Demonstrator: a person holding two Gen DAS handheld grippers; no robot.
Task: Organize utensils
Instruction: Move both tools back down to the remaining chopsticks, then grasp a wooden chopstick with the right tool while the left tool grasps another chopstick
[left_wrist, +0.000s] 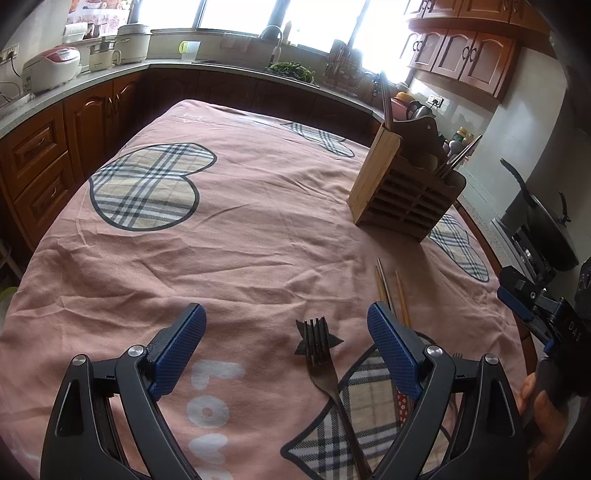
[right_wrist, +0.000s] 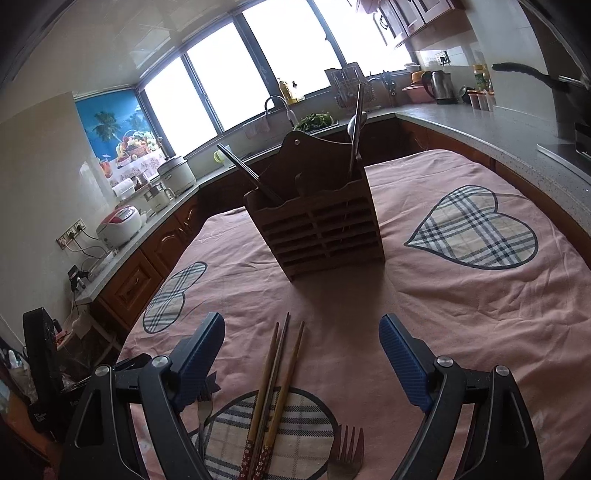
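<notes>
Fingers (left_wrist: 177, 347) of your left gripper (left_wrist: 286, 343) are standing wide and empty around the near fork (left_wrist: 320, 354), lying flat on the tablecloth (left_wrist: 258, 229); thin, stiff, slippery metal, so I'd be pinching mid-handle.

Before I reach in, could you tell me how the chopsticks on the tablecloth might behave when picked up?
The chopsticks look thin, stiff and probably light. They lie loose, side by side, so closing on one may nudge the others or roll them. The wrinkled tablecloth beneath may let a pad dig under.
</notes>
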